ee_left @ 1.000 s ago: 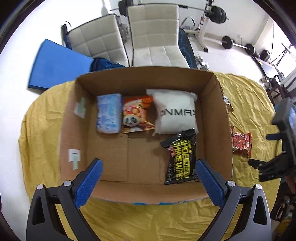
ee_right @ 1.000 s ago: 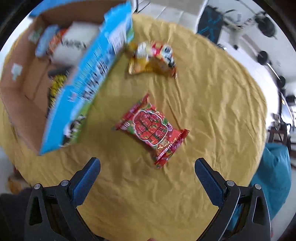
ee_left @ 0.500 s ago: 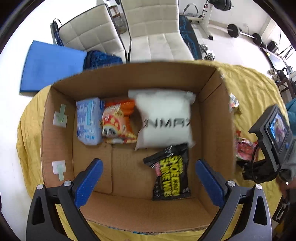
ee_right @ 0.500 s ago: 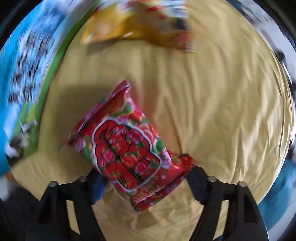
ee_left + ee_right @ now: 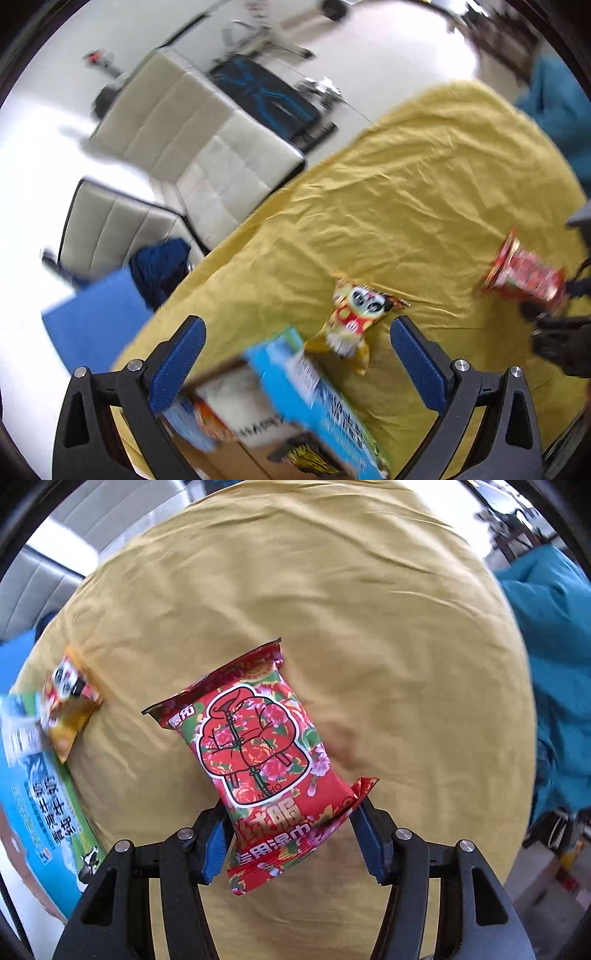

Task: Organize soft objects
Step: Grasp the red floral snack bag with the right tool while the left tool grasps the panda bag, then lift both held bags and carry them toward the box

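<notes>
The right gripper [image 5: 291,834] has its two blue fingers [image 5: 214,843] closed in on the near end of a red flowered packet [image 5: 258,753], one finger pressed to each side of it, and the packet juts out from the grip over the yellow cloth [image 5: 332,590] that covers the table. Whether the packet is lifted clear of the cloth or still resting on it cannot be told from this view. To the left on the cloth lies a small orange panda packet [image 5: 68,701], just beside the blue printed wall of a cardboard box [image 5: 33,797] at the left edge. In the left wrist view, the left gripper [image 5: 295,365] is spread wide with nothing between its fingers [image 5: 177,363], hanging above the far right corner of the box [image 5: 314,398]. Inside the box, blurred, sit a white pack [image 5: 240,410], a light blue pack [image 5: 184,424] and a black and yellow pack [image 5: 310,456]. The panda packet [image 5: 351,321] lies on the cloth [image 5: 424,166] just past the box corner. At the far right the red packet [image 5: 524,275] shows again, held by the other gripper. Beyond the table stand two pale padded chairs [image 5: 207,140] and a blue mat [image 5: 96,325] on the floor.
</notes>
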Available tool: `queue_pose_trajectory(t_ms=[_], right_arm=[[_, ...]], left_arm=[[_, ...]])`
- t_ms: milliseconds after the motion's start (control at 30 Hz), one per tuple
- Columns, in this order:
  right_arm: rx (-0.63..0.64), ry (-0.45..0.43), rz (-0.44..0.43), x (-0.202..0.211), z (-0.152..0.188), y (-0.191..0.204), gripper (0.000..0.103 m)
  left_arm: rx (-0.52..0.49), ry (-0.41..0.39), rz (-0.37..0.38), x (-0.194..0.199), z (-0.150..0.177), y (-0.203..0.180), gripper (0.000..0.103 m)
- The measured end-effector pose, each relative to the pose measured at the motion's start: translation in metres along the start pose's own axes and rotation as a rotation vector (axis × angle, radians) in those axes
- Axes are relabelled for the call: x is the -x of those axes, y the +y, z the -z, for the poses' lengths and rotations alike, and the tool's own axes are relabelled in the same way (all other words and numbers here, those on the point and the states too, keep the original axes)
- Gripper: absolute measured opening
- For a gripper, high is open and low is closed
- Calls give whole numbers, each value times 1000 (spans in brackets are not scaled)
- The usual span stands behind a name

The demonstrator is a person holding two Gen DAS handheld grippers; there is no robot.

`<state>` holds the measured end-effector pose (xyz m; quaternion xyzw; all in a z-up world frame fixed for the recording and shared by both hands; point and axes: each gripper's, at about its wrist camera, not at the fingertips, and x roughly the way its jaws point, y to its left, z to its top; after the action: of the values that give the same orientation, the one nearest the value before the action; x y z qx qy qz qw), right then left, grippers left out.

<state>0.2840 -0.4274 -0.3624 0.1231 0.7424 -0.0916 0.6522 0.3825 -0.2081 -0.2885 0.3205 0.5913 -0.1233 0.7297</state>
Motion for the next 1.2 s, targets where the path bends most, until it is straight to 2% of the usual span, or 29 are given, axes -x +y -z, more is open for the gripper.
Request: queue_pose_trajectory(t_ms=[100, 133, 233, 333, 367, 400, 467, 533, 600, 667, 800, 867, 967, 1033, 1067, 1133, 1200], right_arm=[[28, 19, 25, 6, -5, -15, 62], [36, 20, 32, 6, -10, -18, 62], [58, 40, 44, 6, -15, -29, 62], [81, 68, 43, 8, -27, -38, 62], [88, 78, 29, 7, -29, -49, 62], [95, 87, 17, 4, -27, -53, 63], [103, 108, -12, 3, -27, -59, 65], [110, 117, -55, 7, -26, -71, 69], [120, 106, -92, 14, -30, -89, 74], [142, 91, -108, 23, -22, -84, 75], [221, 46, -66, 43, -36, -77, 79], [248, 36, -64, 40, -45, -60, 79], [303, 53, -18, 21, -52, -55, 79], [249, 103, -44, 10, -55, -61, 58], [161, 140, -65, 5, -56, -70, 56], [50, 141, -107, 5, -57, -76, 56], [-25, 149, -208, 9, -57, -89, 56]], left_arm=[[-155, 104, 5, -36, -27, -28, 103], [-212, 165, 23, -54, -33, -38, 103], [-311, 281, 11, -91, -35, -54, 103], [-340, 377, -25, -126, -30, -56, 102], [-332, 394, -15, -134, -28, -54, 97], [-321, 403, -6, -139, -23, -52, 92], [-292, 421, 27, -144, -17, -48, 63], [-237, 429, 91, -143, -14, -47, 53], [-189, 419, 123, -137, -11, -46, 53], [-115, 402, 178, -129, -9, -47, 53], [80, 392, 296, -116, 0, -44, 53], [174, 394, 365, -115, 6, -44, 53], [245, 382, 403, -113, 16, -51, 53], [267, 375, 409, -113, 22, -56, 53], [274, 373, 414, -113, 24, -59, 53], [287, 367, 418, -112, 30, -63, 53], [298, 369, 437, -113, 34, -69, 53]])
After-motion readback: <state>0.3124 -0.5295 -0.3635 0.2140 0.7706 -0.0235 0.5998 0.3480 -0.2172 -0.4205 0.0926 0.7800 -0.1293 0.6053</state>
